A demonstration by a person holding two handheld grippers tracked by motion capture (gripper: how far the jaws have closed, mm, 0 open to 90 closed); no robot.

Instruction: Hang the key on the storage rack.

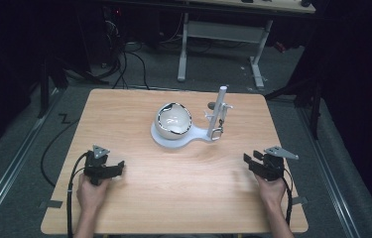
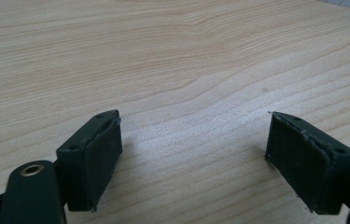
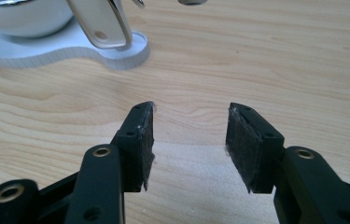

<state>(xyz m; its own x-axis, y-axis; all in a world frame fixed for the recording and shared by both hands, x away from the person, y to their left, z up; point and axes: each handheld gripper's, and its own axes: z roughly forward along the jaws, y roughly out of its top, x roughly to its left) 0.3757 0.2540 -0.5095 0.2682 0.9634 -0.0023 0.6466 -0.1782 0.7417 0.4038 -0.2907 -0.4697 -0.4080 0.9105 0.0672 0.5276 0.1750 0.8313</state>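
Nearest the person, both hands rest at the near edge of the wooden counter. The left gripper sits low at the near left, its jaws standing wide with bare wood grain between the pads. The right gripper sits at the near right, its jaws also apart, somewhat narrower than the left pair, and nothing between them either.

Farther in, past the middle of the counter, stands a white bowl with a shiny, dark-looking rim, round and glossy, tilted a little toward the person. It sits on the round end of a flat white base. The base narrows toward the right into a smaller end, where a white upright post rises, carrying small fittings and a metal-looking piece near its foot.

From the right gripper view, the bowl and base lie ahead and off to the left of the jaws, well apart from them. Both grippers are well short of the bowl, one to each side.
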